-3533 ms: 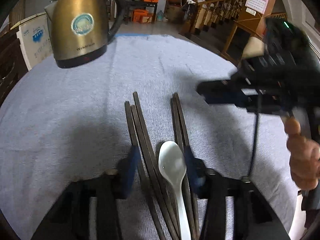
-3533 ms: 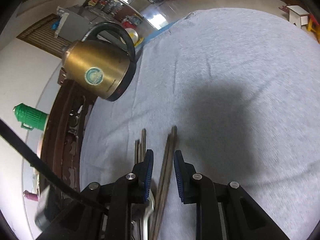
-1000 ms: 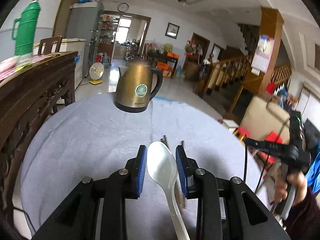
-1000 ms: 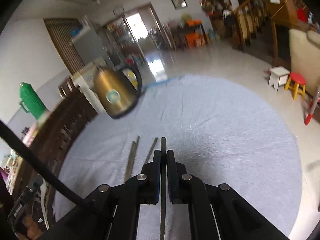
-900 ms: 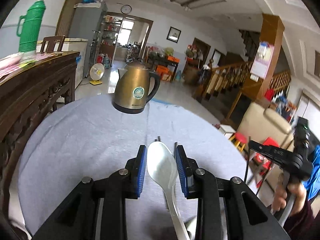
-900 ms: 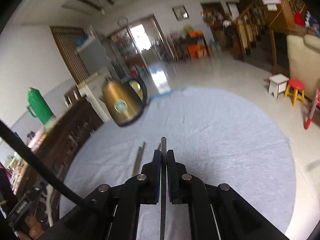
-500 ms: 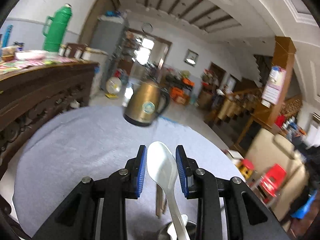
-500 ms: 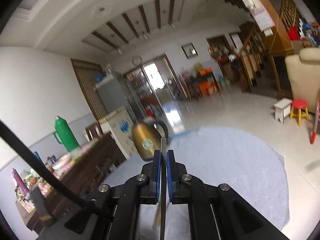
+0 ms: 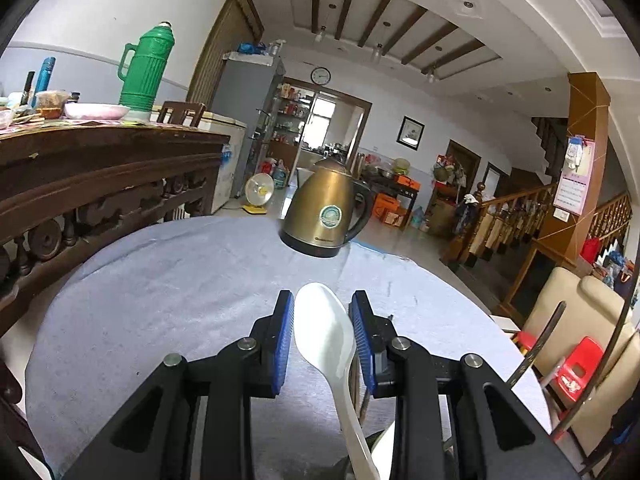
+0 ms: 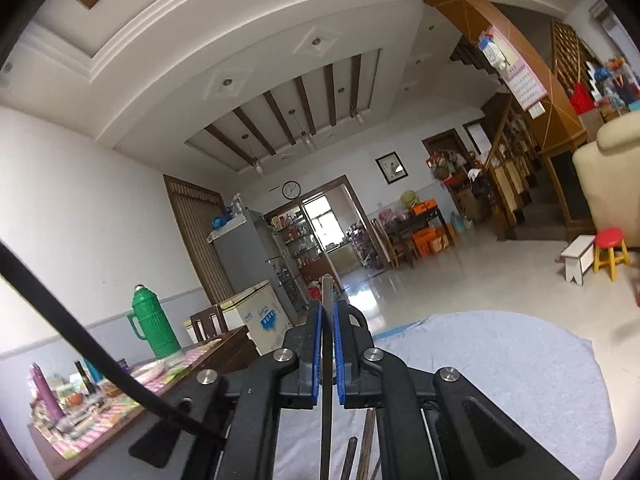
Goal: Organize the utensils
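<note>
My left gripper (image 9: pixel 322 312) is shut on a white plastic spoon (image 9: pixel 326 336), its bowl pointing forward, held well above the round table with the grey cloth (image 9: pixel 168 288). My right gripper (image 10: pixel 327 312) is shut on a dark chopstick (image 10: pixel 327 364) that sticks out past the blue pads (image 10: pixel 317 344), tilted upward toward the room. Other dark chopsticks (image 10: pixel 366 444) lie on the cloth below the right gripper. Something white and round shows at the bottom of the left wrist view (image 9: pixel 382 452), under the spoon handle; what it is cannot be told.
A brass electric kettle (image 9: pixel 326 214) stands at the far side of the table. A dark carved wooden sideboard (image 9: pixel 100 176) with a green thermos (image 9: pixel 146 68) runs along the left. A cream chair (image 9: pixel 580 320) stands right of the table. A black cable (image 10: pixel 96 356) crosses the right wrist view.
Both grippers closed on their utensils and lifted them off the table; over the last second they kept rising and tilting upward, so less cloth and more room and ceiling show.
</note>
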The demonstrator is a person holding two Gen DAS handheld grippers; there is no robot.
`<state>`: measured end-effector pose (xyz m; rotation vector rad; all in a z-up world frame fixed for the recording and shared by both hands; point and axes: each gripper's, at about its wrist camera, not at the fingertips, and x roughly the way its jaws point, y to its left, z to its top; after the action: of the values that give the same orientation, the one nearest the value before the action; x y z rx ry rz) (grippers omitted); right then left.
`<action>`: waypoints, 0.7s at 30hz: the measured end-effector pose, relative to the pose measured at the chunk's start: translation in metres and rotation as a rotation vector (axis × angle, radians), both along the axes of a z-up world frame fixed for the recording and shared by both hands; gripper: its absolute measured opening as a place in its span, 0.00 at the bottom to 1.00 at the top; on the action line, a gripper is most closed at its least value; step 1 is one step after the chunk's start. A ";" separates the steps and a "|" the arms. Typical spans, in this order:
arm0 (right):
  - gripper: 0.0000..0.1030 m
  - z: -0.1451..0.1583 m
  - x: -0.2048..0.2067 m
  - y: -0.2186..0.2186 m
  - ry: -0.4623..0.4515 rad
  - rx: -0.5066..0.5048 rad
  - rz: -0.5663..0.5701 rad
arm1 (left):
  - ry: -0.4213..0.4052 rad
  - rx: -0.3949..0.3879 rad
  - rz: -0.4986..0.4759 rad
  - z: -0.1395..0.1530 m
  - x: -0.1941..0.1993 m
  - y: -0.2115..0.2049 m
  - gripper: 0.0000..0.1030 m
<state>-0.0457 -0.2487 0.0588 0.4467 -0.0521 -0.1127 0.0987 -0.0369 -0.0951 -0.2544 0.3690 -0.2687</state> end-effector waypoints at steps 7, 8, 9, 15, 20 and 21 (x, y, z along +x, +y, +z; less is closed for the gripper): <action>0.06 -0.021 0.019 0.025 0.075 -0.068 0.027 | -0.011 0.056 -0.008 -0.012 -0.006 -0.009 0.30; 0.06 -0.025 0.019 0.025 0.085 -0.066 0.033 | -0.016 0.061 -0.010 -0.012 -0.008 -0.009 0.30; 0.06 -0.028 0.019 0.025 0.094 -0.066 0.040 | -0.021 0.068 -0.012 -0.013 -0.010 -0.009 0.30; 0.06 -0.036 0.013 0.021 0.131 -0.076 0.083 | -0.031 0.097 -0.020 -0.014 -0.020 -0.010 0.32; 0.06 -0.043 0.009 0.022 0.171 -0.070 0.120 | -0.034 0.123 -0.054 -0.012 -0.032 -0.012 0.32; 0.06 -0.044 0.008 0.022 0.178 -0.065 0.129 | -0.033 0.129 -0.061 -0.012 -0.034 -0.012 0.32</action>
<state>-0.0380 -0.2262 0.0147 0.3730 0.1478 -0.0233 0.0646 -0.0494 -0.1070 -0.1118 0.3604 -0.3075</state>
